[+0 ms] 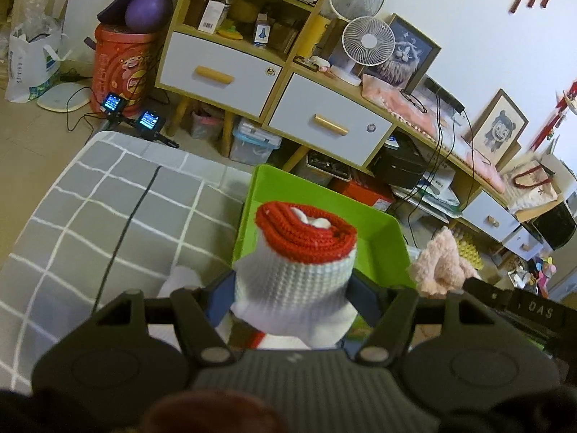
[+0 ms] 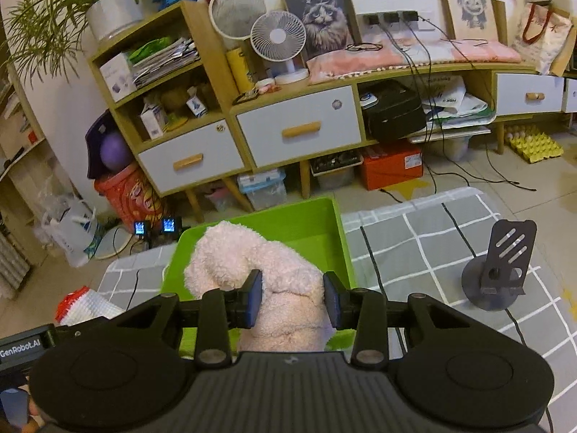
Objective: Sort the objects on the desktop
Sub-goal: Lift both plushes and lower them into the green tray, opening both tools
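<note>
My left gripper is shut on a rolled white sock with a red cuff, held upright above the near rim of a green bin. The same sock shows at the lower left of the right wrist view. My right gripper is shut on a fluffy pink sock bundle, held over the green bin. The pink bundle also appears to the right of the bin in the left wrist view. Both bundles hide much of the bin's floor.
The bin sits on a grey checked cloth with black cables across it. A black phone stand stands on the cloth right of the bin. Behind are a wooden cabinet with white drawers, storage boxes, fans and a red drum.
</note>
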{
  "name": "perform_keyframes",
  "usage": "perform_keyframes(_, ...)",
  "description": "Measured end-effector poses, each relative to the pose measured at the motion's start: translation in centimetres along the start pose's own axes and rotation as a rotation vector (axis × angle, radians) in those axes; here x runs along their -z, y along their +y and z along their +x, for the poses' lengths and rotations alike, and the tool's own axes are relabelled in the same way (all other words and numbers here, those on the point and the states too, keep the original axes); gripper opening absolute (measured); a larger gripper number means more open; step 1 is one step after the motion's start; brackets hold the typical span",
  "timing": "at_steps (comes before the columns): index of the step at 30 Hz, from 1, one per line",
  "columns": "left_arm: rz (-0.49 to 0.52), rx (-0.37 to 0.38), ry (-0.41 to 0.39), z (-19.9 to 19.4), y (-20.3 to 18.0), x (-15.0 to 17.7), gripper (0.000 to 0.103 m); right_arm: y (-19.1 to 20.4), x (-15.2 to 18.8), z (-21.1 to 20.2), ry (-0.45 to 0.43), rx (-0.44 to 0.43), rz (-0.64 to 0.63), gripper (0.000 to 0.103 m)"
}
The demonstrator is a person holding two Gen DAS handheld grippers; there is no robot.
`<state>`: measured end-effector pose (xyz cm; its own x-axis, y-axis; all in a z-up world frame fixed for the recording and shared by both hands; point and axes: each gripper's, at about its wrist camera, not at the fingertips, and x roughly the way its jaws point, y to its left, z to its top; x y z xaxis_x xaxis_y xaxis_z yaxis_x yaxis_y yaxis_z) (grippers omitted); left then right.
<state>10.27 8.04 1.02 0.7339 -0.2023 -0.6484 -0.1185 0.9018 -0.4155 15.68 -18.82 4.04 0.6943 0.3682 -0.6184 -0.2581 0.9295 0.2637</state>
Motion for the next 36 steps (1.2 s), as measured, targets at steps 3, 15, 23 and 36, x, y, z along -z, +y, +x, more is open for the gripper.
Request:
perform_keyframes(3, -0.007, 0.006, 0.001, 1.1, -0.2, -0.3, 0.067, -0.4, -0.1, 0.9, -0.005, -0.002, 0.025, 0.037)
perform_keyframes(15, 0.043, -0.05, 0.007, 5.7, -1.2, -0.6, 0.067, -1.7, -0.4, 4.4, -0.044, -0.008, 0.093, 0.038)
perform_keyframes(23, 0.091, -0.105, 0.045, 8.1, -1.6, -0.1, 0.067, -1.2, 0.1, 6.9, -0.018, -0.017, 0.1, 0.038)
perform_keyframes(36, 0.092, -0.122, 0.081, 9.6, -1.4, 0.6, 0.068, -0.6, 0.7, 8.4, -0.023, 0.008, 0.105, 0.037)
